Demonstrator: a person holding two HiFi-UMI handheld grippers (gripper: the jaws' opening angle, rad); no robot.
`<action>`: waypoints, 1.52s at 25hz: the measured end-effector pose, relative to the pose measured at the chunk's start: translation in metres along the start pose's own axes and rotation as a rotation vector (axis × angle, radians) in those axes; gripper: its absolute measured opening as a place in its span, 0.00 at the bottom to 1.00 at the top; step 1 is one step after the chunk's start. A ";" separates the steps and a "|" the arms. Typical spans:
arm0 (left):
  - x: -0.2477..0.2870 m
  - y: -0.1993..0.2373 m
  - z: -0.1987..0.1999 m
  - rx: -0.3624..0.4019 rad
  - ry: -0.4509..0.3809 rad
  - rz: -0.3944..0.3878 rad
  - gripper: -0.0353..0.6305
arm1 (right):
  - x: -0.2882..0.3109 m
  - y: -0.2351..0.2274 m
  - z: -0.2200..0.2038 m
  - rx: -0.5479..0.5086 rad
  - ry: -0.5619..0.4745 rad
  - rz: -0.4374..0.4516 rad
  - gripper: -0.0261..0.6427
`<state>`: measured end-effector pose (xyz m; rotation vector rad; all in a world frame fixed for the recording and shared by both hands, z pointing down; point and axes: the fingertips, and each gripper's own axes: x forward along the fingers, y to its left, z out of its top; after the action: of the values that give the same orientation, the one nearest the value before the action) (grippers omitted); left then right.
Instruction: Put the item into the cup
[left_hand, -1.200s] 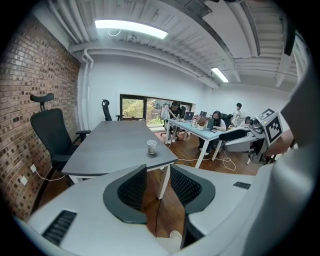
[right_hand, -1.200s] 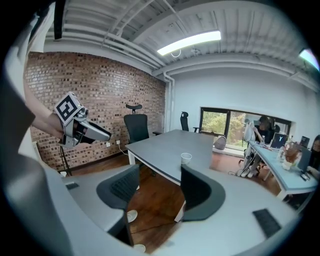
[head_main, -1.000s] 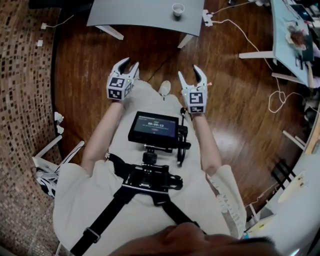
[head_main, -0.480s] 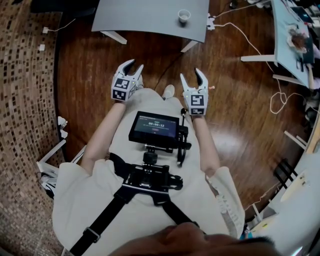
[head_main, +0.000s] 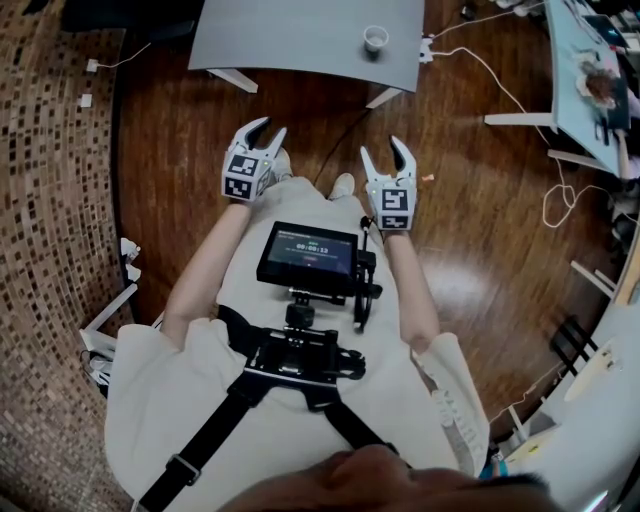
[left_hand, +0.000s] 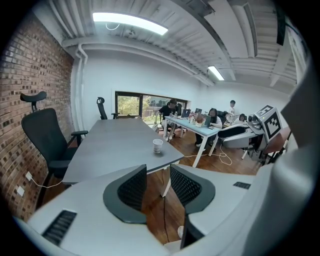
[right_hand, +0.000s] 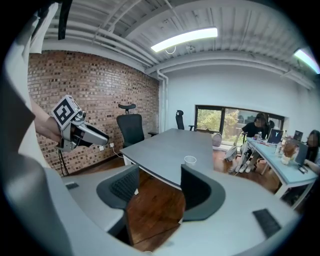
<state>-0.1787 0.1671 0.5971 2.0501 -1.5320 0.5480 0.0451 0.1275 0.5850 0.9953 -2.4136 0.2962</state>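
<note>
I am holding my left gripper (head_main: 270, 128) and right gripper (head_main: 382, 148) out in front of my chest. Both sets of jaws are standing wide apart, with only air and floor showing between them. Each gripper is carrying a cube of black-and-white square markers. The only writing is showing on the screen (head_main: 307, 252) strapped to my chest, a line of timer digits too small for me to read surely.

The cup (head_main: 375, 38), white and upright, is sitting on the grey table (head_main: 290, 35) ahead of me, close to its near edge and toward its right corner. I cannot tell from any view where the item is.

I am standing on a wood floor (head_main: 180, 180), and open boards are lying between me and the table's near edge. Its white legs (head_main: 232, 78) are angling out beneath that edge. A power strip (head_main: 427, 45) and a white cable (head_main: 555, 205) are trailing across the floor to the right. Past them a pale blue table (head_main: 585, 60) is carrying clutter.

A black office chair (left_hand: 42, 135) is standing at the grey table's left side, against the brick wall (right_hand: 95, 90). People (left_hand: 215, 117) are sitting at tables near the far windows.
</note>
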 end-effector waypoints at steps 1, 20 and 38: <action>0.000 0.001 0.000 0.002 -0.001 0.003 0.28 | 0.000 0.000 0.001 -0.001 0.001 0.000 0.45; 0.003 0.003 0.001 -0.012 0.002 -0.002 0.28 | 0.002 -0.001 0.010 0.000 -0.012 -0.010 0.45; 0.008 0.003 0.003 -0.002 0.008 -0.008 0.28 | -0.001 -0.005 0.015 -0.010 -0.022 -0.025 0.45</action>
<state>-0.1797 0.1587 0.6004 2.0496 -1.5182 0.5508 0.0441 0.1188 0.5720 1.0288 -2.4177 0.2656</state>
